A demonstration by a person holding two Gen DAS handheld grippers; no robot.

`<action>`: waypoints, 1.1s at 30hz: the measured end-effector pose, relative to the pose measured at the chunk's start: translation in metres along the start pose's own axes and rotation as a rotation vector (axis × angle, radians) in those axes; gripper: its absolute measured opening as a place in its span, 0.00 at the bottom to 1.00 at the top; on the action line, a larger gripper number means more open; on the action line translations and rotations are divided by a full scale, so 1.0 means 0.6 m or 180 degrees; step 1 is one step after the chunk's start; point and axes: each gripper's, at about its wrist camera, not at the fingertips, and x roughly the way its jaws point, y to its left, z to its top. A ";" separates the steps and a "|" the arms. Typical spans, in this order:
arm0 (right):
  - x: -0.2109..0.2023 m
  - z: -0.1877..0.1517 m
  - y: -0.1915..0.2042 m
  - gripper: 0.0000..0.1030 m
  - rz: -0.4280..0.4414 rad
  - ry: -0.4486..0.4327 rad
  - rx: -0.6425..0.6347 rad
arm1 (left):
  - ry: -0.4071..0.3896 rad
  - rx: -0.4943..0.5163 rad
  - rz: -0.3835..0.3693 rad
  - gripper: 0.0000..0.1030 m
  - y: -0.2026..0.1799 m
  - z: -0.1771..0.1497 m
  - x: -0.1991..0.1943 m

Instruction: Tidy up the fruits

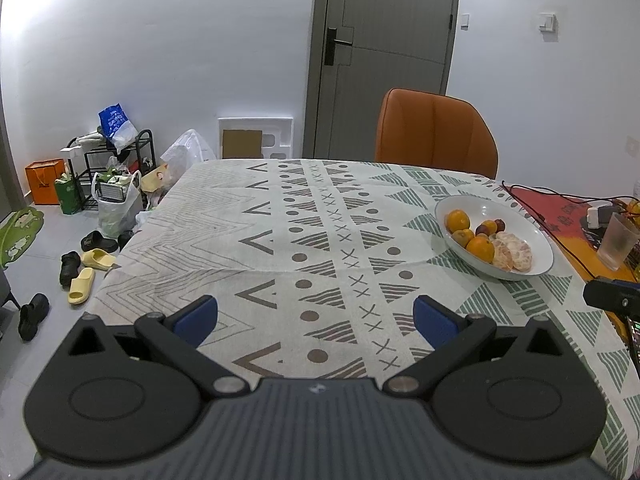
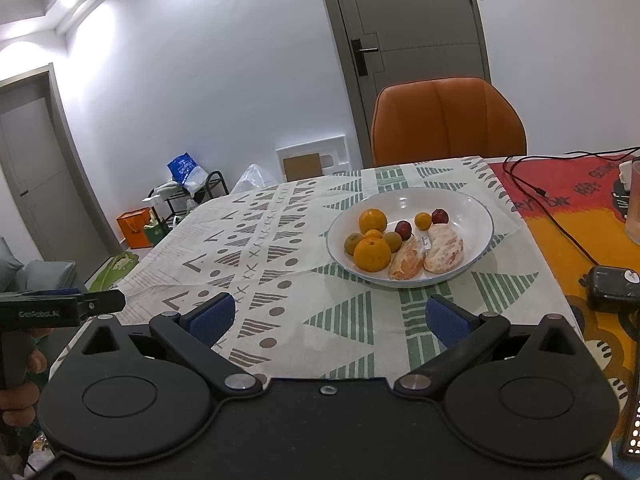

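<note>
A white bowl (image 2: 472, 216) (image 1: 536, 240) on the patterned tablecloth holds several fruits: oranges (image 2: 372, 254) (image 1: 480, 249), two peeled citrus pieces (image 2: 444, 248) (image 1: 516, 254), small dark red plums (image 2: 403, 229) (image 1: 485, 227) and small greenish-yellow fruits (image 2: 353, 243). My right gripper (image 2: 330, 322) is open above the cloth, just in front of the bowl, with nothing between its blue pads. My left gripper (image 1: 316, 320) is open too, over the middle of the table, with the bowl ahead to its right.
An orange chair (image 2: 448, 120) (image 1: 434, 136) stands at the table's far side. Black cables (image 2: 560, 220), a black device (image 2: 612, 288) and a plastic cup (image 1: 618, 242) lie on the red-and-orange mat to the right. Shoes, bags and a rack clutter the floor (image 1: 52, 240) left.
</note>
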 end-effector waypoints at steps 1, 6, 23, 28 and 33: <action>0.000 -0.001 0.001 1.00 0.0001 0.0003 -0.0001 | 0.0001 -0.0002 0.0001 1.00 0.000 0.000 -0.001; 0.001 -0.002 0.004 1.00 0.0012 0.0011 -0.0009 | 0.0000 -0.0014 0.0006 1.00 -0.002 0.001 -0.001; 0.002 -0.003 0.007 1.00 0.0046 0.0006 -0.0008 | -0.0002 0.0003 0.0004 1.00 -0.002 -0.003 0.001; 0.003 0.000 0.013 1.00 0.0040 -0.0017 -0.0054 | 0.0010 -0.0011 0.0002 1.00 0.000 -0.004 0.004; 0.008 0.002 0.020 1.00 0.0057 -0.0016 -0.0064 | 0.0023 -0.0022 0.0004 1.00 0.000 -0.006 0.007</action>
